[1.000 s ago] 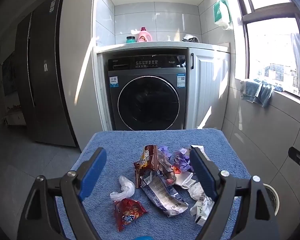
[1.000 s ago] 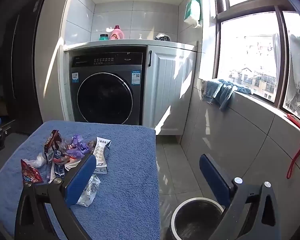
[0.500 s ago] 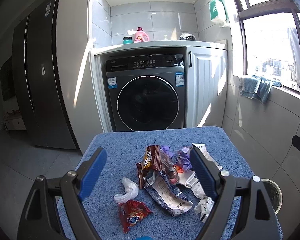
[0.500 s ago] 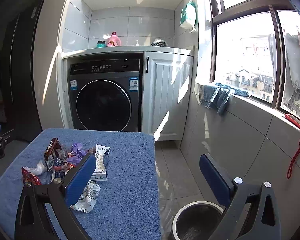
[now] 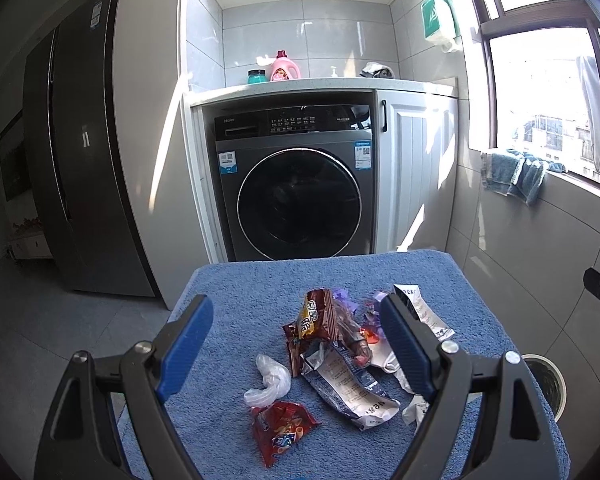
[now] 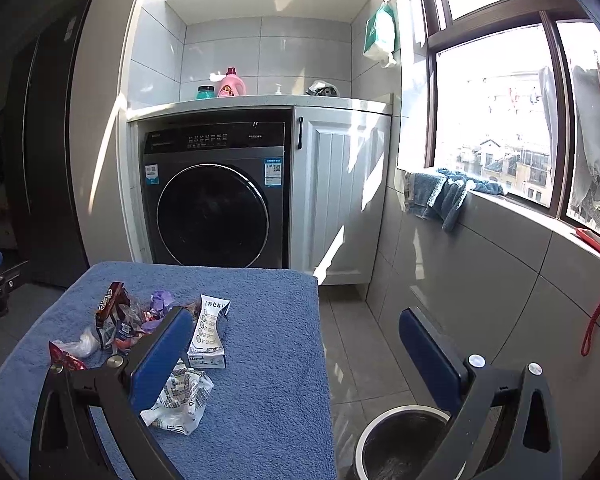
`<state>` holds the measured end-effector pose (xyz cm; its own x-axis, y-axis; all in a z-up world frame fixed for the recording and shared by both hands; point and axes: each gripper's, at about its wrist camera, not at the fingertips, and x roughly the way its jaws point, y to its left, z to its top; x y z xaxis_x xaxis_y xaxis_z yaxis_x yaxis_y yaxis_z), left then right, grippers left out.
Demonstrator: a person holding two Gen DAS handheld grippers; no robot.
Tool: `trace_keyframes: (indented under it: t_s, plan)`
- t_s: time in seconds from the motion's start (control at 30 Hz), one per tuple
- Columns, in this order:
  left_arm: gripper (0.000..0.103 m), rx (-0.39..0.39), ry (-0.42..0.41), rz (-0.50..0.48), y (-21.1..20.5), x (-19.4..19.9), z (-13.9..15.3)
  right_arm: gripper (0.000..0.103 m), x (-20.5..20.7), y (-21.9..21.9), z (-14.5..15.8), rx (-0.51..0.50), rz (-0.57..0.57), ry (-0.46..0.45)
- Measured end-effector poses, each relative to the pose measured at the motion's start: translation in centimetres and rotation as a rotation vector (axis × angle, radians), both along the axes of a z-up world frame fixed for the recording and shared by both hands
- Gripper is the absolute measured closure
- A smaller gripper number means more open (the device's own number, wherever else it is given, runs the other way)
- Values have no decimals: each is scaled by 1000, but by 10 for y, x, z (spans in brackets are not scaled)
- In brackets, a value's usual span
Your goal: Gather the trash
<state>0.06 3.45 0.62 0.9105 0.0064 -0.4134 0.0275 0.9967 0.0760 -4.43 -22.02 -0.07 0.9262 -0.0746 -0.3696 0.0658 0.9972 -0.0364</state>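
A heap of wrappers lies on a blue towel-covered table [image 5: 244, 288] [image 6: 268, 320]: a brown snack bag [image 5: 320, 318] [image 6: 110, 306], a red packet [image 5: 280, 430] [image 6: 62, 358], a knotted clear plastic bag [image 5: 270, 380], a grey-white pouch [image 5: 348, 388], purple scraps [image 6: 160, 300], a white wrapper [image 6: 210, 328] and a crumpled white one [image 6: 182, 398]. My left gripper [image 5: 296, 344] hangs open above the heap, holding nothing. My right gripper [image 6: 296, 360] is open over the table's right edge, also bare. A round bin [image 6: 400, 444] [image 5: 546, 380] stands on the floor at the right.
Behind the table stand a dark washing machine [image 5: 296, 184], a white cabinet door [image 6: 340, 196] and a counter with a pink detergent bottle [image 5: 285, 66]. A dark fridge [image 5: 72, 160] is at left. A tiled wall and window ledge with a blue cloth [image 6: 444, 194] run along the right.
Both cameras have risen and pulled back a little, so the table and trash sit lower and farther in view. Both grippers stay open; the trash has not moved.
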Motion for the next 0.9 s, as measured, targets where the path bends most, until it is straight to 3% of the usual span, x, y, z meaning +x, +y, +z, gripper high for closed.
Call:
trace_keyframes:
  t_s: [0.9]
  plan:
    - [18,-59,24,-29,36,12,-10,0,7,17,3,4,-1,12]
